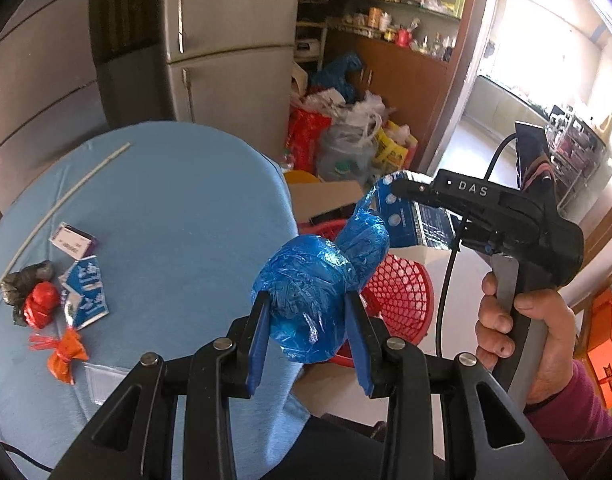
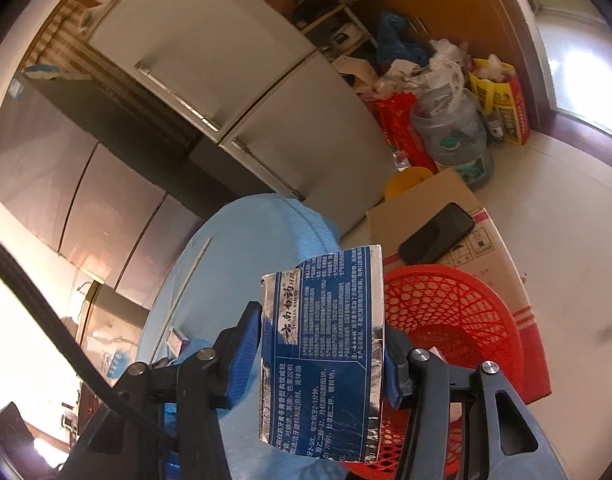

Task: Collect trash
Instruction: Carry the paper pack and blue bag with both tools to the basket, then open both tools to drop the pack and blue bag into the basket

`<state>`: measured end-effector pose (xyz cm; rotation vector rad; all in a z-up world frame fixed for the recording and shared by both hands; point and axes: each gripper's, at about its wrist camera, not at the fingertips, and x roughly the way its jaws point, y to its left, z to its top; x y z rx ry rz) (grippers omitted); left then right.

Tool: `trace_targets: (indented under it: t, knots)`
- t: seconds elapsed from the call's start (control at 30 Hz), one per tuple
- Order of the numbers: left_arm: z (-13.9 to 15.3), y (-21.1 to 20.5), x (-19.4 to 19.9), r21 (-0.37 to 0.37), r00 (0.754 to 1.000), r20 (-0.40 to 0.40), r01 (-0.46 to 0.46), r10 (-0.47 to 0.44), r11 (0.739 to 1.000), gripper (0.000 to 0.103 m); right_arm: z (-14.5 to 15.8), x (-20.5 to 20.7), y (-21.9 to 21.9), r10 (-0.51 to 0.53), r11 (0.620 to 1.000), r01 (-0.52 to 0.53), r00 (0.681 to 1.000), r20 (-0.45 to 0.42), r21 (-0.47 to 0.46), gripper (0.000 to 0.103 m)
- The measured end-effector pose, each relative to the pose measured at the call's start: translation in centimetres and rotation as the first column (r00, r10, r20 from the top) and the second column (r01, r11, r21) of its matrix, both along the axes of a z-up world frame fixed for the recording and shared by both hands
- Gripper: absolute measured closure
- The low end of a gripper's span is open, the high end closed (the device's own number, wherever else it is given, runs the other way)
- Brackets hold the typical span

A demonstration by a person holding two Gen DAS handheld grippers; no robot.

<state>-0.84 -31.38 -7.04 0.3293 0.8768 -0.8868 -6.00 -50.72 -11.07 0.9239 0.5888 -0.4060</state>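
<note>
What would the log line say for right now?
left gripper: shut on blue plastic wad | right gripper: shut on blue carton | red basket: below both | table: wrappers left

Crinkled, glossy blue plastic film (image 1: pixel 322 280), wadded and shiny at the folds. Printed carton (image 2: pixel 326 356) of thin card, blue with silvery foil edges, creased and reflective. Red basket (image 2: pixel 454 320) of moulded plastic mesh, slightly glossy. Smooth matt light-blue cloth over the counter (image 1: pixel 177 208). Matt black plastic on the left gripper (image 1: pixel 306 340), with blue ribbed pads (image 1: pixel 257 344) and bright metal pins. Brown corrugated cardboard box (image 2: pixel 426 204), dull; glossy black phone (image 2: pixel 436 234) on top. Brushed, satin metal fridge doors (image 1: pixel 225 40). Crumpled orange wrapper (image 1: pixel 65 354), shiny.
</note>
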Motion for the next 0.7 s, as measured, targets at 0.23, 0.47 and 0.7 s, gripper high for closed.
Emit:
trace_targets:
  t: [0.23, 0.47, 0.7]
  knots:
    - [-1.6, -2.7, 0.0, 0.06, 0.999, -0.031, 0.03, -0.028, 0.998, 0.065, -1.8, -0.9, -1.2, -0.039, 0.998, 0.041, 0.999, -0.026, 0.047, 0.048]
    - [-2.9, -4.3, 0.5, 0.095, 0.999, -0.047, 0.03, -0.026, 0.995, 0.064, -3.2, -1.4, -2.2, -0.064, 0.994, 0.069, 0.997, -0.053, 0.087, 0.047]
    - [-3.5, -4.7, 0.7, 0.103, 0.999, -0.039, 0.028, -0.025, 0.994, 0.063, -3.7, -1.5, -2.2, -0.055, 0.991, 0.062, 0.997, -0.06, 0.119, 0.047]
